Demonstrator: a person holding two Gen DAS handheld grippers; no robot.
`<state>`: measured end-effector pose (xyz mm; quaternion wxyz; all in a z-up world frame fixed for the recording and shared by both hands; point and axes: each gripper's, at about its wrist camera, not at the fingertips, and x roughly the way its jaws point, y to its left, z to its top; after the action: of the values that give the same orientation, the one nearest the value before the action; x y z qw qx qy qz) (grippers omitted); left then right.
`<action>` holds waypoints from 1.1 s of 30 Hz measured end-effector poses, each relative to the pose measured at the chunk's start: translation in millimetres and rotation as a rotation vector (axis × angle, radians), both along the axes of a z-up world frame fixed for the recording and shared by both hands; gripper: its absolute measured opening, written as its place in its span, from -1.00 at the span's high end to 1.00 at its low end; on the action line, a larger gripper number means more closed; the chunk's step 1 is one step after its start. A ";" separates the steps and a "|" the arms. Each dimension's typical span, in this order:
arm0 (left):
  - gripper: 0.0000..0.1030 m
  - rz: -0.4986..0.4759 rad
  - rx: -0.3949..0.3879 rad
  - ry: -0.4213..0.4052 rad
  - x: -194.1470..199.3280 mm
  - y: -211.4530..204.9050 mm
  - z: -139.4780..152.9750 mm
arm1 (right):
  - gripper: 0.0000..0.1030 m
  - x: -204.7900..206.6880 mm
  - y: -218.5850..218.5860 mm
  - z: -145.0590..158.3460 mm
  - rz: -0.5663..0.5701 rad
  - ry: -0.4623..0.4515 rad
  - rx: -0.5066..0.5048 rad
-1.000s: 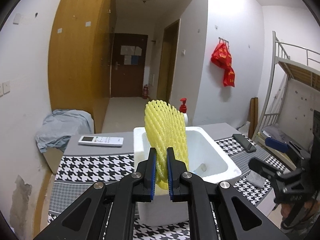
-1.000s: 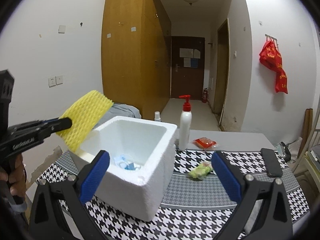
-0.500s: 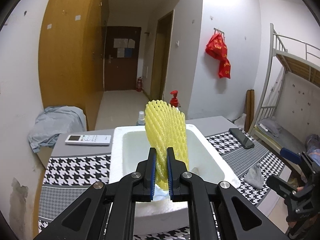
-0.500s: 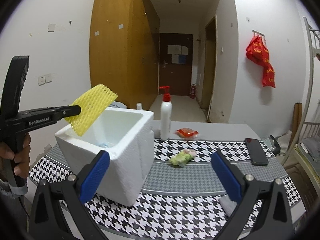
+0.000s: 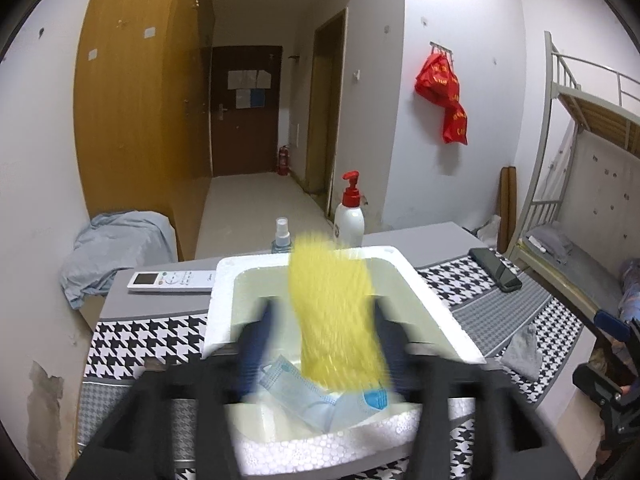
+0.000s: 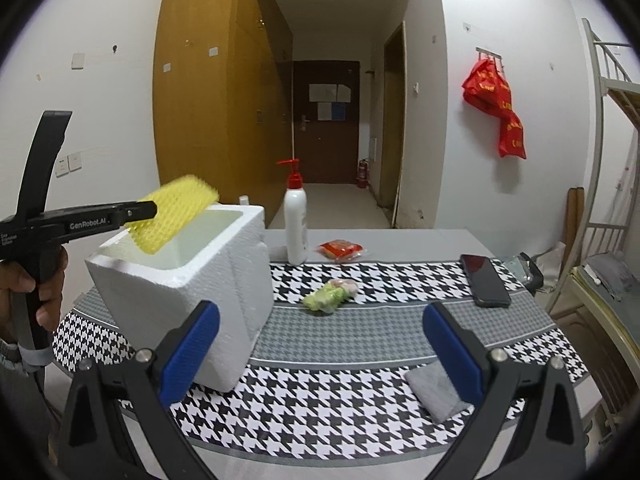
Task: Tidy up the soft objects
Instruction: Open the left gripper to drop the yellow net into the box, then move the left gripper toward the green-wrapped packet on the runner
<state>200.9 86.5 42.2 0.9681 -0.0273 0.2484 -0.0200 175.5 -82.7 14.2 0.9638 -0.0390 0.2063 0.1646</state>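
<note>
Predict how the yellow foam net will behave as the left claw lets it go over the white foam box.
The yellow foam net looks like open mesh, so it is probably very light and should drop gently. It stands out unsupported, suggesting some springiness. It may catch on the white foam box rim.

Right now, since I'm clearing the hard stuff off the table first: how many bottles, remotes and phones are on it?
Bottles: 2, the pump bottle and the spray bottle
Remotes: 1, the white remote
Phones: 1, the black phone
Total: 4
</note>
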 end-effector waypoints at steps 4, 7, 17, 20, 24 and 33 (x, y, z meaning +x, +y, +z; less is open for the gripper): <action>-0.94 0.035 0.016 -0.062 -7.4 -2.2 4.3 | -0.99 -0.6 -7.0 -2.0 -0.015 0.004 0.000; -0.98 0.028 0.024 -0.083 -13.1 -8.5 4.9 | -0.99 -0.2 -12.3 -2.5 -0.023 0.006 0.007; -0.98 0.002 0.043 -0.116 -30.6 -28.3 7.6 | -0.99 -2.7 -29.6 -2.2 -0.034 0.002 0.022; -0.98 0.000 0.032 -0.125 -34.4 -32.6 9.6 | -0.99 -4.6 -35.3 -1.0 -0.040 -0.002 0.023; -0.98 -0.005 0.028 -0.134 -38.8 -39.4 11.6 | -0.99 -8.7 -44.9 1.7 -0.043 -0.013 0.027; -0.98 -0.013 0.029 -0.136 -47.2 -52.7 12.2 | -0.99 -16.4 -60.1 4.8 -0.043 -0.023 0.035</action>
<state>153.7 33.8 54.4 0.9829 -0.0105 0.1824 -0.0247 159.2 -142.8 19.1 0.9699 -0.0198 0.1931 0.1471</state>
